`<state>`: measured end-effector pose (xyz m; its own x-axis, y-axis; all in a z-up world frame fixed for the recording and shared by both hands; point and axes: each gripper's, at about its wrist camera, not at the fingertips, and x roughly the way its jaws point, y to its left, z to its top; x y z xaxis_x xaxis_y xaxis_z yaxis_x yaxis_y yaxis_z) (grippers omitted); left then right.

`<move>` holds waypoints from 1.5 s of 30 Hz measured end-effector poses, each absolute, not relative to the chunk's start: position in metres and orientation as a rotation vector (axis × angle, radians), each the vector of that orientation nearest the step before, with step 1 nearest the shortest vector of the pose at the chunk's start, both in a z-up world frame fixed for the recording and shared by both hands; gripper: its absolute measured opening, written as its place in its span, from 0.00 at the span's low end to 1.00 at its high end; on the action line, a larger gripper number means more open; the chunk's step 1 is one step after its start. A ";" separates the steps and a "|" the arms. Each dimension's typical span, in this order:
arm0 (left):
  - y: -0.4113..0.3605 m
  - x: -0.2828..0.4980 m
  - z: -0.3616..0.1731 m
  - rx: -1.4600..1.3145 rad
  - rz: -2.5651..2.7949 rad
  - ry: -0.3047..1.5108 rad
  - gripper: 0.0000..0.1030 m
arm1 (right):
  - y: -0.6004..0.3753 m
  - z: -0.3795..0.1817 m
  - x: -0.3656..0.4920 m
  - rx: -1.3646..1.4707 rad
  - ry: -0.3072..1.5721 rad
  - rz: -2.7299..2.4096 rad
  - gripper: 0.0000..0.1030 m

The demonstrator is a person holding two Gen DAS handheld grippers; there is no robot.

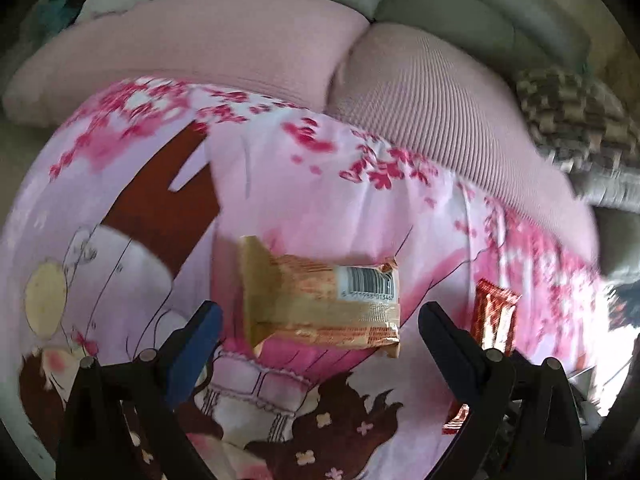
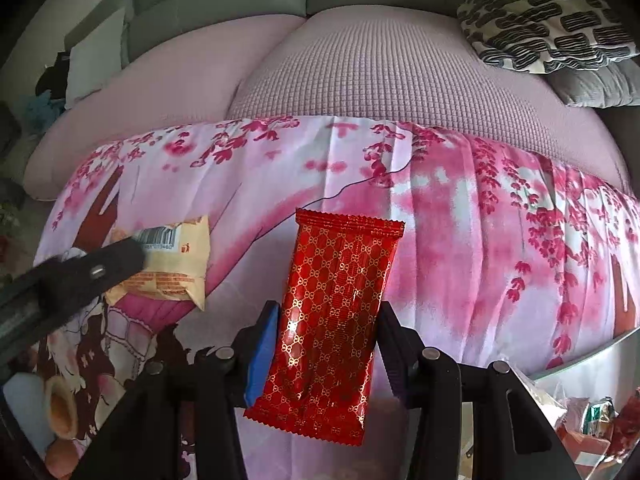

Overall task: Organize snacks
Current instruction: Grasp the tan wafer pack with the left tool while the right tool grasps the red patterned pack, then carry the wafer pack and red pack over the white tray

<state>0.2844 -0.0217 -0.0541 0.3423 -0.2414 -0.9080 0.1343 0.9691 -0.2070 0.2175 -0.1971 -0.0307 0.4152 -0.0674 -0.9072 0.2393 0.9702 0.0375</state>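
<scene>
A yellow-orange snack packet (image 1: 324, 300) with a barcode lies on the pink flowered cloth (image 1: 312, 184). My left gripper (image 1: 320, 320) is open, its fingers on either side of the packet and just short of it. The packet also shows in the right wrist view (image 2: 176, 260), with a left finger (image 2: 96, 268) over it. My right gripper (image 2: 328, 320) is shut on a red packet with a gold pattern (image 2: 332, 320), held upright above the cloth. The red packet's edge shows in the left wrist view (image 1: 494, 316).
The cloth (image 2: 460, 240) covers a table in front of a sofa with pink seat cushions (image 2: 360, 80) and a black-and-white pillow (image 2: 544, 24). A clear container (image 2: 592, 412) with several snack packets sits at the lower right.
</scene>
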 end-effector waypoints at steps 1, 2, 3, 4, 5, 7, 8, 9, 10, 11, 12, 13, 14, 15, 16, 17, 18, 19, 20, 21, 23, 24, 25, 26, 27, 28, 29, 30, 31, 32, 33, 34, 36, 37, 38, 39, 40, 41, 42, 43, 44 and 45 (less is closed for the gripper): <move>-0.027 0.286 -0.057 -0.074 -0.238 1.202 0.95 | -0.198 -0.032 0.218 0.175 1.129 -0.192 0.50; -0.030 0.287 -0.061 -0.060 -0.229 1.209 0.95 | -0.198 -0.034 0.217 0.183 1.132 -0.189 0.50; -0.032 0.290 -0.066 -0.047 -0.218 1.221 0.95 | -0.199 -0.035 0.218 0.190 1.133 -0.188 0.50; -0.035 0.292 -0.072 -0.042 -0.210 1.236 0.95 | -0.200 -0.037 0.219 0.193 1.134 -0.188 0.50; -0.037 0.294 -0.076 -0.042 -0.208 1.247 0.95 | -0.201 -0.038 0.219 0.196 1.136 -0.189 0.50; -0.040 0.296 -0.083 -0.031 -0.195 1.252 0.95 | -0.201 -0.039 0.218 0.200 1.140 -0.188 0.50; -0.042 0.295 -0.084 -0.020 -0.187 1.241 0.95 | -0.201 -0.040 0.218 0.203 1.141 -0.187 0.50; -0.043 0.296 -0.084 -0.015 -0.184 1.236 0.95 | -0.201 -0.040 0.218 0.205 1.140 -0.185 0.50; -0.044 0.296 -0.083 -0.013 -0.186 1.232 0.95 | -0.201 -0.039 0.218 0.207 1.138 -0.183 0.50; -0.044 0.295 -0.082 -0.019 -0.190 1.225 0.91 | -0.202 -0.039 0.219 0.210 1.137 -0.181 0.50; -0.043 0.294 -0.080 -0.024 -0.186 1.214 0.86 | -0.202 -0.039 0.219 0.213 1.136 -0.182 0.50; -0.043 0.293 -0.077 -0.025 -0.184 1.209 0.81 | -0.202 -0.040 0.219 0.216 1.135 -0.181 0.50; -0.042 0.293 -0.076 -0.028 -0.186 1.204 0.77 | -0.202 -0.040 0.218 0.219 1.134 -0.180 0.50; -0.043 0.292 -0.074 -0.032 -0.188 1.200 0.75 | -0.201 -0.040 0.218 0.221 1.134 -0.182 0.50; -0.042 0.290 -0.072 -0.038 -0.188 1.194 0.72 | -0.201 -0.040 0.217 0.223 1.134 -0.182 0.50; -0.041 0.290 -0.068 -0.047 -0.183 1.191 0.72 | -0.201 -0.039 0.216 0.227 1.133 -0.181 0.50; -0.039 0.289 -0.067 -0.054 -0.178 1.188 0.72 | -0.201 -0.037 0.214 0.230 1.130 -0.182 0.50; -0.036 0.288 -0.064 -0.067 -0.174 1.185 0.72 | -0.200 -0.035 0.212 0.238 1.125 -0.183 0.50; -0.033 0.286 -0.060 -0.079 -0.175 1.183 0.72 | -0.200 -0.031 0.211 0.249 1.119 -0.179 0.50; -0.029 0.282 -0.055 -0.094 -0.175 1.175 0.72 | -0.200 -0.028 0.209 0.257 1.113 -0.177 0.50; -0.020 0.272 -0.044 -0.116 -0.170 1.157 0.72 | -0.198 -0.017 0.204 0.267 1.093 -0.174 0.50; -0.015 0.266 -0.039 -0.129 -0.166 1.150 0.72 | -0.196 -0.009 0.199 0.274 1.081 -0.171 0.50; -0.012 0.260 -0.033 -0.145 -0.161 1.145 0.72 | -0.195 -0.003 0.195 0.280 1.072 -0.168 0.50; -0.010 0.255 -0.029 -0.155 -0.159 1.139 0.72 | -0.194 0.002 0.191 0.286 1.065 -0.163 0.50; -0.006 0.247 -0.022 -0.169 -0.158 1.128 0.72 | -0.192 0.008 0.187 0.288 1.057 -0.159 0.50; -0.003 0.242 -0.018 -0.175 -0.154 1.124 0.72 | -0.189 0.015 0.179 0.289 1.047 -0.155 0.50; 0.000 0.237 -0.013 -0.183 -0.150 1.121 0.72 | -0.188 0.020 0.175 0.289 1.042 -0.151 0.50; 0.003 0.230 -0.007 -0.193 -0.149 1.114 0.72 | -0.186 0.024 0.170 0.289 1.037 -0.147 0.50; 0.005 0.224 -0.002 -0.200 -0.148 1.107 0.72 | -0.183 0.030 0.161 0.289 1.033 -0.143 0.50; 0.007 0.215 0.005 -0.204 -0.151 1.098 0.72 | -0.181 0.034 0.156 0.286 1.029 -0.139 0.50; 0.006 0.210 0.007 -0.205 -0.154 1.090 0.72 | -0.178 0.038 0.149 0.282 1.021 -0.137 0.50; 0.006 0.202 0.011 -0.205 -0.157 1.080 0.72 | -0.176 0.042 0.141 0.271 1.012 -0.139 0.50; 0.010 0.186 0.018 -0.213 -0.160 1.063 0.72 | -0.171 0.050 0.124 0.248 0.996 -0.143 0.50; 0.011 0.181 0.019 -0.220 -0.162 1.060 0.72 | -0.169 0.052 0.114 0.246 0.990 -0.144 0.50; 0.012 0.174 0.021 -0.226 -0.164 1.058 0.72 | -0.168 0.054 0.102 0.250 0.985 -0.146 0.50; 0.013 0.166 0.022 -0.229 -0.163 1.060 0.72 | -0.168 0.054 0.096 0.253 0.984 -0.147 0.50; 0.013 0.161 0.023 -0.226 -0.159 1.063 0.72 | -0.168 0.055 0.087 0.255 0.982 -0.149 0.50; 0.011 0.154 0.025 -0.219 -0.161 1.058 0.72 | -0.167 0.055 0.077 0.254 0.979 -0.155 0.50; 0.010 0.147 0.026 -0.211 -0.167 1.051 0.72 | -0.167 0.055 0.067 0.249 0.971 -0.163 0.50; 0.008 0.141 0.027 -0.211 -0.174 1.045 0.72 | -0.166 0.055 0.059 0.245 0.962 -0.173 0.50; 0.006 0.137 0.028 -0.214 -0.177 1.044 0.72 | -0.167 0.054 0.053 0.245 0.955 -0.180 0.50; 0.004 0.131 0.028 -0.220 -0.182 1.044 0.72 | -0.170 0.054 0.046 0.251 0.945 -0.184 0.50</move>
<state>0.1314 0.0040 0.0278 0.4916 -0.2524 -0.8335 0.0444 0.9631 -0.2655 0.0457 -0.1699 0.0542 0.5731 -0.0461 -0.8182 0.2646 0.9554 0.1315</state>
